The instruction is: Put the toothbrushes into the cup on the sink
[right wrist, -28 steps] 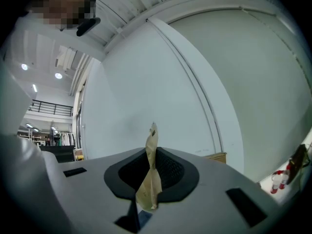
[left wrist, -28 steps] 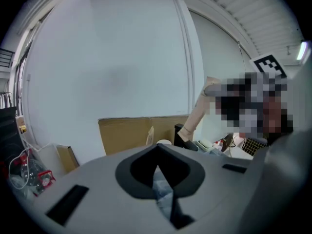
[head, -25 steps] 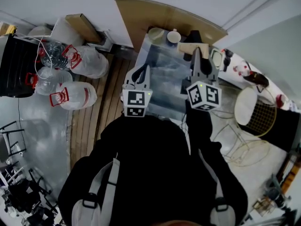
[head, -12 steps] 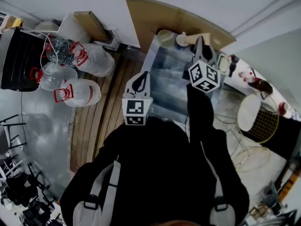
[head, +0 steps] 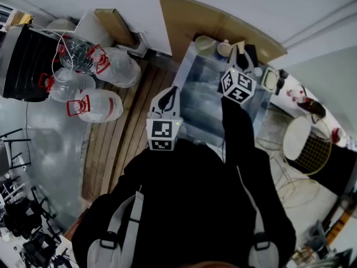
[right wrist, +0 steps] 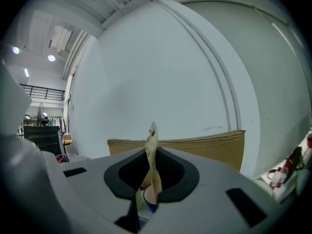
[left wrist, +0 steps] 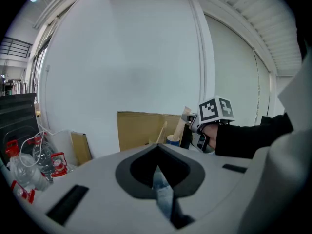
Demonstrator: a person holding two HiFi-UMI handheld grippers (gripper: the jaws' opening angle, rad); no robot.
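Black sleeves (head: 237, 133), grey shoulder straps (head: 120, 216), grey left tongs (head: 169, 94), right tongs (head: 241, 54), marker cubes (head: 162, 135).

Dim, flat, bluish light in all views; head view underexposed, person's clothes (head: 189, 205) near black. Two lamps (right wrist: 51, 58) glow upper left of right gripper view. Strong fisheye bend, black corners; left gripper (left wrist: 157, 172) body close to lens, soft

Clear water jugs (head: 95, 106) with red handles lie left of a leaning cardboard sheet (head: 189, 24).
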